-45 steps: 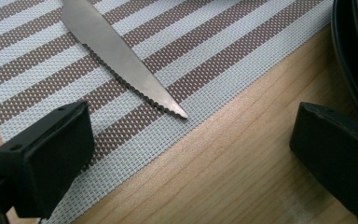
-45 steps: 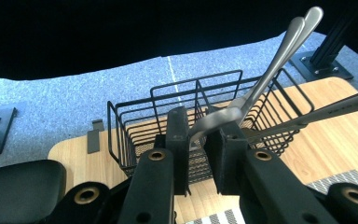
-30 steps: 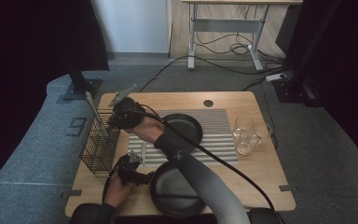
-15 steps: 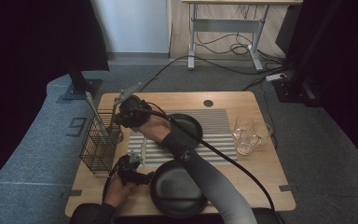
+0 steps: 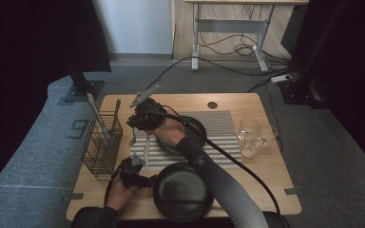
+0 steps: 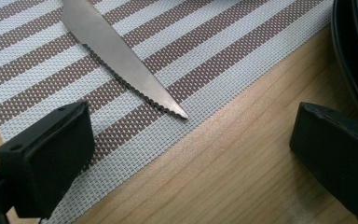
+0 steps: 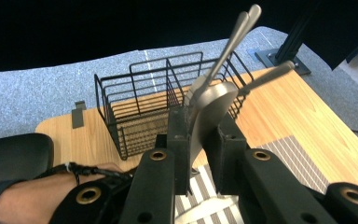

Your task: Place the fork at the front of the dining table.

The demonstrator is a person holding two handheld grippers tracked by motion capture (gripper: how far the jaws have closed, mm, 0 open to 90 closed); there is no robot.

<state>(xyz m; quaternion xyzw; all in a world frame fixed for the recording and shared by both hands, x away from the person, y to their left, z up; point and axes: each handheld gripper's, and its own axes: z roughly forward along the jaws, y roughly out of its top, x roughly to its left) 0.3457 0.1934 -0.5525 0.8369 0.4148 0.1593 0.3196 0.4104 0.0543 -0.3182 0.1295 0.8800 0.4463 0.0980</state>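
Note:
My right gripper (image 5: 133, 121) hangs over the left edge of the striped placemat (image 5: 221, 128), beside the black wire basket (image 5: 102, 145). In the right gripper view its jaws (image 7: 198, 140) are shut on a metal spoon (image 7: 209, 105), whose handle rises toward the basket (image 7: 140, 107); a second thin handle runs alongside it. My left gripper (image 5: 132, 167) rests low at the mat's near left corner. In the left gripper view it (image 6: 191, 154) stands open, nothing between its pads, with a serrated knife (image 6: 121, 60) lying on the placemat (image 6: 223, 42) just ahead. The knife (image 5: 145, 147) lies between the two grippers.
A black plate (image 5: 183, 192) sits at the table's front edge, another (image 5: 197, 127) on the mat under my right forearm. Two or three clear glasses (image 5: 254, 137) stand at the right. Long utensils stick up out of the basket. Bare wood table (image 5: 266, 166) shows at the front right.
My right gripper has shifted a little to the right, away from the basket, still holding the cutlery. The left gripper has stayed where it was.

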